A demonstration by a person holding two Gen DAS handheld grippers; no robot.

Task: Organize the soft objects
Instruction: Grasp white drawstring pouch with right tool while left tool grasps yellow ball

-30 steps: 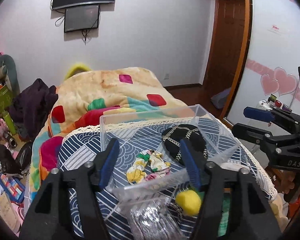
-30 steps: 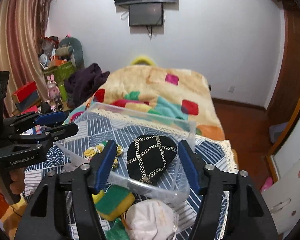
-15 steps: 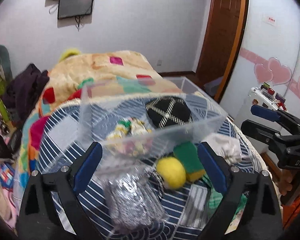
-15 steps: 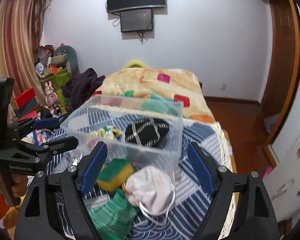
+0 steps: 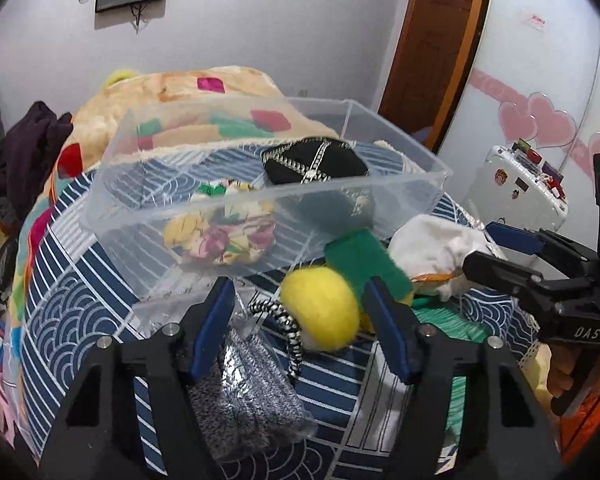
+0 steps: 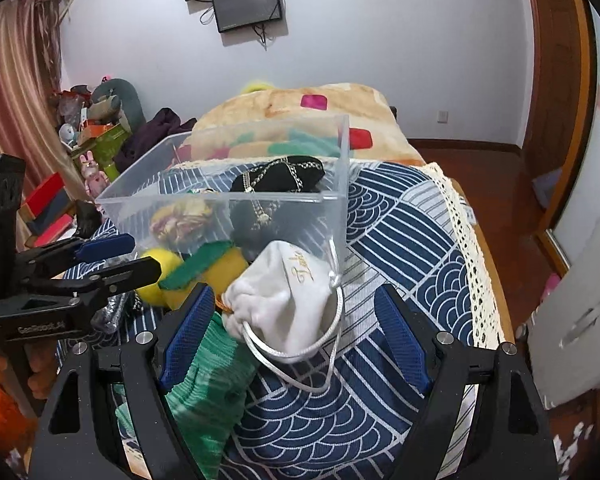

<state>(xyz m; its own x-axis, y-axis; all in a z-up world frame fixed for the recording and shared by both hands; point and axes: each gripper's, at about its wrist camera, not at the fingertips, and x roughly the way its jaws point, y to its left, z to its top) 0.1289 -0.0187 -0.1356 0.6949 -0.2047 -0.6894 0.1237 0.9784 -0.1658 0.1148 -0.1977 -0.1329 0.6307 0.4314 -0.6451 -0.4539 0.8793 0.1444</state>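
A clear plastic bin (image 5: 400,194) (image 6: 332,160) stands on the blue patterned cloth and holds a black pouch (image 5: 316,160) (image 6: 284,178) and a floral cloth bundle (image 5: 220,236). My left gripper (image 5: 300,320) is open, its fingers either side of a yellow plush ball (image 5: 320,312) in front of the bin. My right gripper (image 6: 296,332) is open around a white drawstring bag (image 6: 284,296). A green and yellow sponge (image 5: 364,260) (image 6: 216,264) lies between them. A green cloth (image 6: 196,376) lies by the right gripper's left finger.
A silvery grey pouch (image 5: 244,392) lies under the left gripper. A bed with a colourful blanket (image 6: 296,112) is behind the bin. A white suitcase (image 5: 524,184) stands at the right. Toys and boxes (image 6: 96,120) crowd the left wall.
Both grippers pulled back from the bin and dropped toward the items in front of it. The left now straddles the yellow ball, the right straddles the white bag.
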